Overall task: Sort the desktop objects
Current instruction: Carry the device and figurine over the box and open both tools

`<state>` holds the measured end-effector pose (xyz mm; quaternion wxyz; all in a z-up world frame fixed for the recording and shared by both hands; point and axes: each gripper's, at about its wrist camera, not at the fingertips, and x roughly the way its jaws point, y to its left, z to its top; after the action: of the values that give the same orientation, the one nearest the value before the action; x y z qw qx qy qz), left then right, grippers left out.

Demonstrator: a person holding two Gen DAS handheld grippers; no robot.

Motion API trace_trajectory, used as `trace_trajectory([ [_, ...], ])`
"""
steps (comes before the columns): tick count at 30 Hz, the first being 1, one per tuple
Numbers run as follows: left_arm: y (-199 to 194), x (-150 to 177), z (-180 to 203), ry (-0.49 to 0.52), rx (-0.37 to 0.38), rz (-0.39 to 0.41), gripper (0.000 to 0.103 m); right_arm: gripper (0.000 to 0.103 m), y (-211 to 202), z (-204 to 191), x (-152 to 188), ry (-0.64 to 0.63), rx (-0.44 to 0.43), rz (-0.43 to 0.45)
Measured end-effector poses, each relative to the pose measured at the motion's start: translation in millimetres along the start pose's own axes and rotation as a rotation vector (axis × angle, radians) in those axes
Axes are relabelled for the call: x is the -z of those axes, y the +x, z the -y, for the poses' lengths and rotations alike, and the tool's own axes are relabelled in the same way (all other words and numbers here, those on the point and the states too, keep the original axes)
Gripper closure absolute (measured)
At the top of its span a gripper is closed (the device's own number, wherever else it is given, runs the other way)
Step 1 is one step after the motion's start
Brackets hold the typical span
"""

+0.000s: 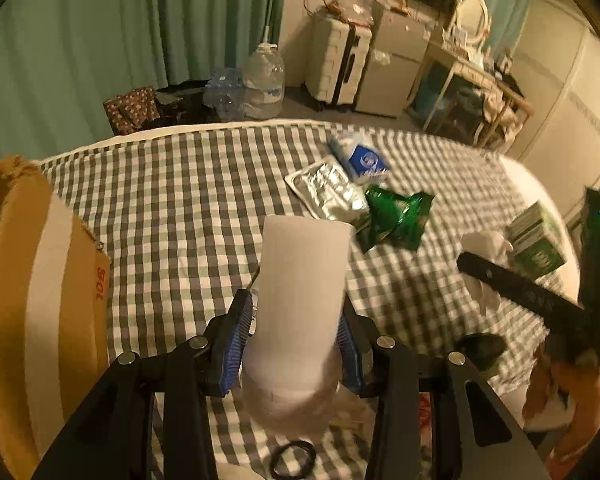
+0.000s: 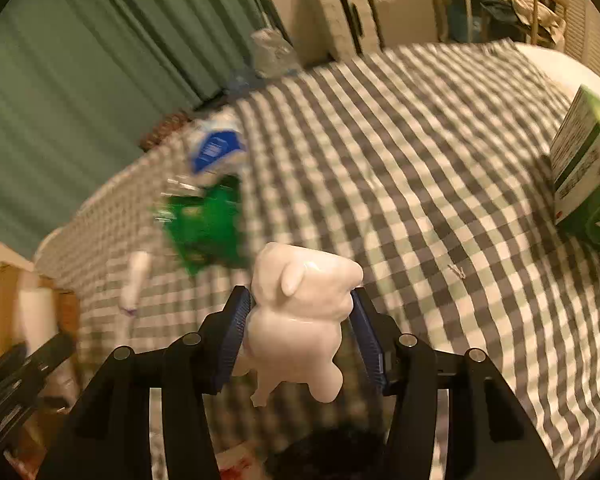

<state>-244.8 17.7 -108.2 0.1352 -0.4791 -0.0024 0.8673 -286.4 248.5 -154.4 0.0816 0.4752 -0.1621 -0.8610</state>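
My left gripper [image 1: 296, 340] is shut on a white plastic bottle [image 1: 300, 300] and holds it above the checked cloth [image 1: 172, 200]. My right gripper [image 2: 300, 328] is shut on a white animal figurine [image 2: 300, 320], lifted over the cloth [image 2: 420, 160]; the figurine also shows in the left wrist view [image 1: 486, 256], with the right gripper's body in front of it. A green wrapper [image 1: 396, 216], a silver foil pack [image 1: 326, 188] and a blue-and-white packet [image 1: 360, 156] lie at the middle back. A green and white box [image 1: 538, 240] stands at the right.
A cardboard box [image 1: 32, 280] stands at the left edge. A black ring [image 1: 294, 458] lies on the cloth under my left gripper. Beyond the bed are water bottles [image 1: 260, 80], a suitcase [image 1: 340, 68] and a cluttered shelf [image 1: 472, 92].
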Motion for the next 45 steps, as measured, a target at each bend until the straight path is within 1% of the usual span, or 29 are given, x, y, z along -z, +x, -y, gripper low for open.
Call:
trace_trajectory([
  [2,-17,0,0,-0.01,0.002,0.021,0.063,0.051,-18,-13,2,-0.031,-0.032,0.024],
  [3,-29,0,1,0.0,0.002,0.042,0.07,0.051,-30,-21,4,-0.042,-0.053,0.04],
  [4,-43,0,1,0.012,0.003,0.072,0.071,0.051,-42,-31,5,-0.055,-0.084,0.051],
  [6,-67,0,-4,0.002,0.014,0.109,0.071,0.051,-61,-50,6,-0.075,-0.136,0.071],
  [8,-88,1,-13,-0.014,0.03,0.136,0.071,0.051,-80,-72,6,-0.112,-0.181,0.088],
  [9,-97,3,-18,-0.024,0.022,0.144,0.071,0.051,-88,-86,7,-0.142,-0.2,0.096],
  [11,-109,6,-26,-0.03,0.002,0.157,0.071,0.051,-94,-104,16,-0.164,-0.211,0.111],
  [15,-135,16,-47,-0.061,0.021,0.184,0.071,0.051,-98,-128,22,-0.178,-0.24,0.096],
  [18,-159,17,-64,-0.079,-0.009,0.226,0.071,0.051,-114,-144,31,-0.226,-0.251,0.099],
  [20,-174,17,-78,-0.095,-0.043,0.249,0.071,0.051,-119,-167,33,-0.271,-0.275,0.1],
  [21,-180,19,-85,-0.105,-0.06,0.26,0.071,0.051,-122,-179,36,-0.277,-0.272,0.111],
  [23,-190,23,-105,-0.132,-0.088,0.271,0.071,0.051,-122,-203,41,-0.314,-0.308,0.102],
  [26,-194,33,-134,-0.17,-0.137,0.266,0.071,0.051,-114,-245,53,-0.376,-0.348,0.07],
  [29,-192,46,-169,-0.22,-0.194,0.239,0.071,0.051,-92,-286,66,-0.426,-0.386,0.011],
  [33,-181,66,-205,-0.297,-0.219,0.195,0.071,0.051,-70,-324,81,-0.465,-0.407,-0.049],
  [35,-174,73,-213,-0.319,-0.222,0.177,0.07,0.051,-62,-336,82,-0.474,-0.409,-0.059],
  [36,-173,74,-216,-0.326,-0.223,0.171,0.064,0.051,-59,-343,83,-0.477,-0.411,-0.067],
  [37,-171,76,-219,-0.332,-0.224,0.167,0.036,0.05,-55,-350,82,-0.476,-0.421,-0.08],
  [38,-170,76,-220,-0.341,-0.24,0.164,0.017,0.05,-53,-354,81,-0.468,-0.425,-0.087],
  [39,-171,76,-222,-0.355,-0.269,0.165,0.0,0.043,-52,-357,79,-0.459,-0.427,-0.092],
  [40,-173,79,-224,-0.367,-0.289,0.181,0.0,0.038,-51,-359,76,-0.447,-0.423,-0.087],
  [41,-175,80,-226,-0.373,-0.285,0.187,0.0,0.031,-57,-361,75,-0.438,-0.419,-0.077],
  [42,-176,80,-227,-0.385,-0.275,0.188,0.0,0.031,-60,-361,73,-0.433,-0.422,-0.065],
  [44,-176,81,-228,-0.401,-0.278,0.182,0.0,0.031,-68,-356,69,-0.425,-0.429,-0.028],
  [45,-177,81,-227,-0.405,-0.28,0.179,0.0,0.031,-74,-349,66,-0.419,-0.418,0.0],
])
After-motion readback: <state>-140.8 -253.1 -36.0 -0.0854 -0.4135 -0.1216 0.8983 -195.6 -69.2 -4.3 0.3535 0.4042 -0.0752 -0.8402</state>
